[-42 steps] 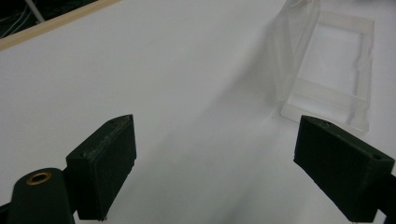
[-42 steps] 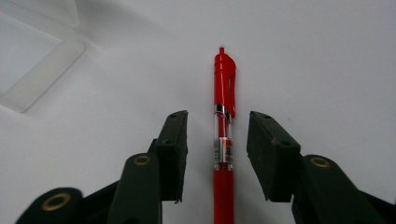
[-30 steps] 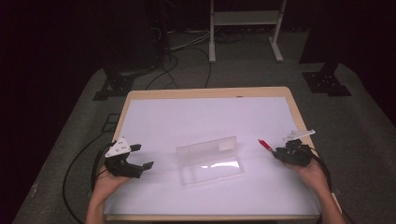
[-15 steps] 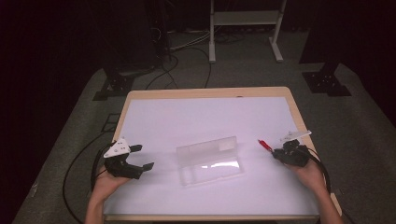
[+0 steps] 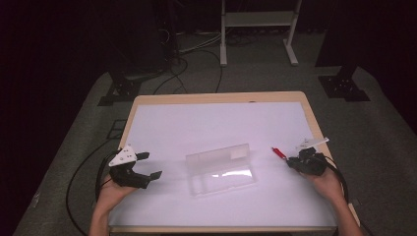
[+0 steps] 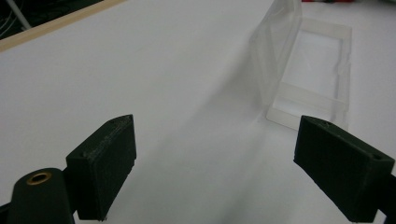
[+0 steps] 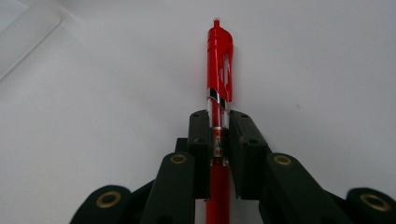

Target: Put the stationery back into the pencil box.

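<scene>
A red pen [image 7: 219, 70] sticks out forward from my right gripper [image 7: 218, 122], whose jaws are shut on its barrel. In the high view that right gripper [image 5: 295, 160] is near the table's right edge, with the red pen [image 5: 279, 152] pointing left toward the clear plastic case [image 5: 221, 169]. The case lies open at the table's middle, its lid standing up along the far side. My left gripper [image 5: 149, 165] rests at the front left, open and holding nothing. Past its wide-apart jaws, the left gripper view has the clear case [image 6: 303, 70] at upper right.
The white table top [image 5: 206, 123] has a wooden rim [image 5: 216, 98]. Cables trail off both grippers over the table's sides. Dark stands and floor cables lie beyond the far edge.
</scene>
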The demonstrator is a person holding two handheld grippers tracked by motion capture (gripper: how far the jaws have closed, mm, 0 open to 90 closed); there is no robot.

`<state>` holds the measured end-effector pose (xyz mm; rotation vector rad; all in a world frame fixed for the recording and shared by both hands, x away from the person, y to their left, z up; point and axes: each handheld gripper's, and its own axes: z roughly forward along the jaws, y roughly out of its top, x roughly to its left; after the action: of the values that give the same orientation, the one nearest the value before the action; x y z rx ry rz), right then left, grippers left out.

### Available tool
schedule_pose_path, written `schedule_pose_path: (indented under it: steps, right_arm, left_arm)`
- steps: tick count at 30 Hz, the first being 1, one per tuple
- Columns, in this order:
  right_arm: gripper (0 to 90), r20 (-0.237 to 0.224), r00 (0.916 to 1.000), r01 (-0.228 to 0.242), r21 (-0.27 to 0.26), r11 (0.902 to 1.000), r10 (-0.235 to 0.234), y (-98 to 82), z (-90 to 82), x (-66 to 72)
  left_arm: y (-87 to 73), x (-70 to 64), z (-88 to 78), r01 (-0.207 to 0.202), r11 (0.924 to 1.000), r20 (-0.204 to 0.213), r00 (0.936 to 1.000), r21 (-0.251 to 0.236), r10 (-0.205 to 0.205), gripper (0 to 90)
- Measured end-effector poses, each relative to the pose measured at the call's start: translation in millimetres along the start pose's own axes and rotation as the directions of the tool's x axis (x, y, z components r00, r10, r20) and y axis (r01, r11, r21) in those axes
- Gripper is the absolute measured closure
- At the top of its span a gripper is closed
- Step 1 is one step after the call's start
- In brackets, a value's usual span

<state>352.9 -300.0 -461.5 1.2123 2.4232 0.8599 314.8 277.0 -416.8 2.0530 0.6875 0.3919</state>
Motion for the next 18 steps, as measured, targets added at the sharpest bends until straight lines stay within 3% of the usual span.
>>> schedule_pose_path:
  steps: [10, 18]
  right_arm:
    - [78.7, -0.077, 0.9962, 0.033, -0.08, 0.9962, -0.039, 7.2, -27.9, 8.8]
    - [78.7, -0.157, 0.9795, 0.103, -0.153, 0.9829, -0.127, 27.5, -52.3, 24.0]
  left_arm:
    - [-2.4, 2.5, -0.5, 0.01, 0.9999, -0.01, 0.9999, -0.003, -0.01, 12.1]
    - [-3.5, 2.8, 0.3, 0.01, 0.9999, -0.016, 0.9998, 0.004, -0.01, 11.6]
